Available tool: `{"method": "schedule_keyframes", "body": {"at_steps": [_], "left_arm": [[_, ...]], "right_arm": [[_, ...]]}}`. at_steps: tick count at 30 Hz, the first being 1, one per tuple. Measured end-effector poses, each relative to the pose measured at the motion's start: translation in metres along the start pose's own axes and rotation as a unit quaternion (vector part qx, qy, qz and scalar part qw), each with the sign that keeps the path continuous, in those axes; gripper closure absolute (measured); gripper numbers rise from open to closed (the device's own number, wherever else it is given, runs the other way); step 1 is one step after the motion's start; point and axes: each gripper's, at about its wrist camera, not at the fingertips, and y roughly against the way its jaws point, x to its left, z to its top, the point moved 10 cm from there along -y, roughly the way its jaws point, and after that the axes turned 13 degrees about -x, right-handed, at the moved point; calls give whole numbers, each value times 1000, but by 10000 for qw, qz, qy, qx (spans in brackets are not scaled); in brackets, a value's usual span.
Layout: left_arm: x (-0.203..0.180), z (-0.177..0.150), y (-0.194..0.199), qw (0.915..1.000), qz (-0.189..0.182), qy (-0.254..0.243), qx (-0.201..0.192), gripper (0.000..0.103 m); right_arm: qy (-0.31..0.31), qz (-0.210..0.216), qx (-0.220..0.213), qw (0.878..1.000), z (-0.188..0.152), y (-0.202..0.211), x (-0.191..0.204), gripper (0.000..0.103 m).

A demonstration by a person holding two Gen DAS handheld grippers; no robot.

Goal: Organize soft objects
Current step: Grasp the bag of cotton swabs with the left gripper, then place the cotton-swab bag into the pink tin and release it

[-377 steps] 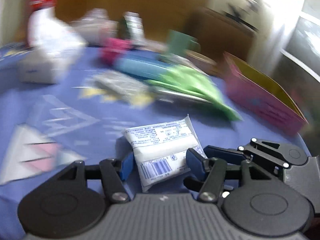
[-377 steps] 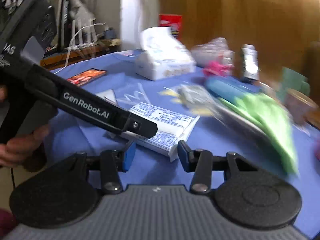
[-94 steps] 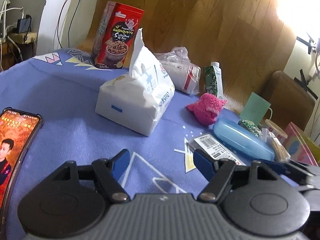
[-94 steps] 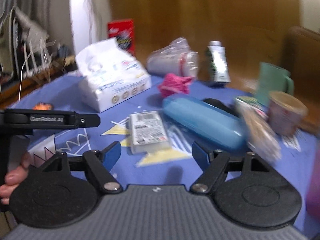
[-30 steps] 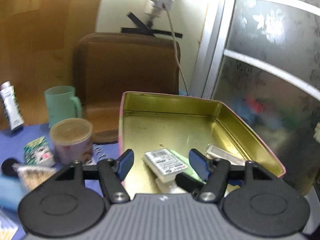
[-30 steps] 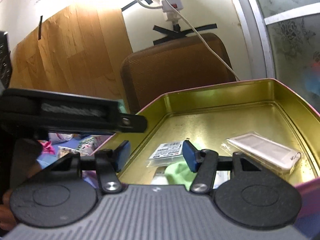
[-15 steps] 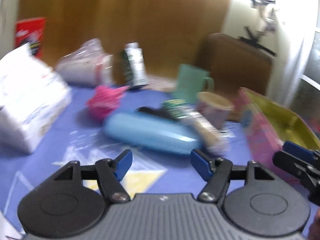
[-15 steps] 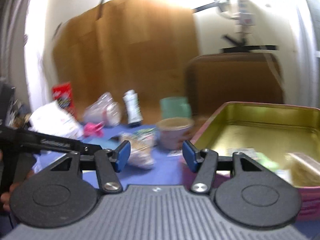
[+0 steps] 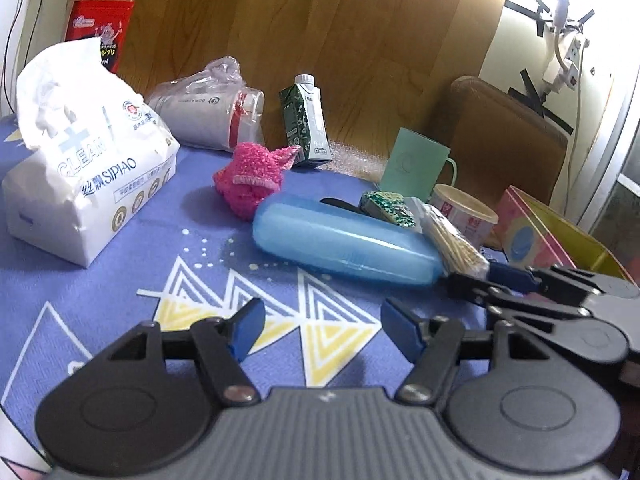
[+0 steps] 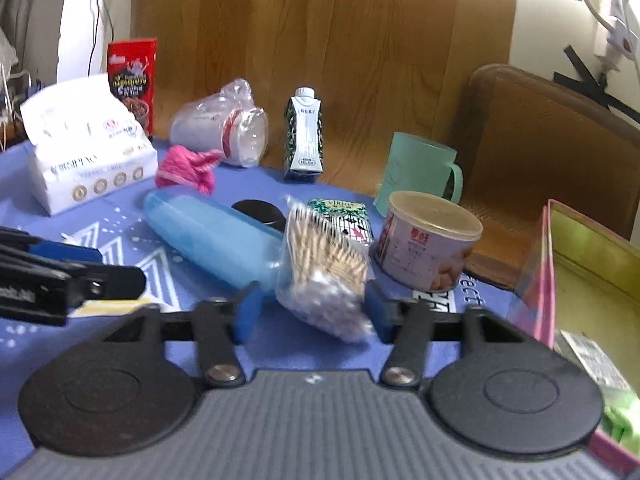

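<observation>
My right gripper (image 10: 313, 314) is open, its jaws on either side of a clear bag of cotton swabs (image 10: 324, 268) that lies on the blue cloth; the bag also shows in the left wrist view (image 9: 452, 240). My left gripper (image 9: 322, 330) is open and empty over bare cloth, left of the right gripper. A pink fuzzy sock (image 9: 252, 180) lies beyond it, also in the right wrist view (image 10: 186, 168). A white tissue pack (image 9: 84, 176) sits at the left. The pink tin (image 10: 588, 252) with a gold inside stands at the right and holds a green pouch (image 10: 620, 420).
A blue plastic case (image 9: 344, 240) lies mid-table beside the swabs. Behind stand a milk carton (image 9: 306, 120), a bagged stack of cups (image 9: 212, 112), a green mug (image 9: 418, 164), a lidded tub (image 10: 428, 240), a red box (image 9: 102, 32) and a brown chair (image 10: 552, 140).
Both grippers have swung back from the tin to the table. The right gripper has come down around the swab bag; the left has lowered over the cloth.
</observation>
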Motion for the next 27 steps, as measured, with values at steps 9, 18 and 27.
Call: {"method": "schedule_keyframes", "body": {"at_steps": [9,18,27], "left_arm": [[4,3,7,9983,-399,414,8,30],[-52,-16,36,9908,-1275,232,388,30],[-109,-53,43,9789,-1796,-360,909,48]], "right_arm": [[1038,526,-160,9931,-25,101,33,67],[-252,915,49,9955,-49,158,21,31],[-1261,814,131,9886,-55,135,13,43]]}}
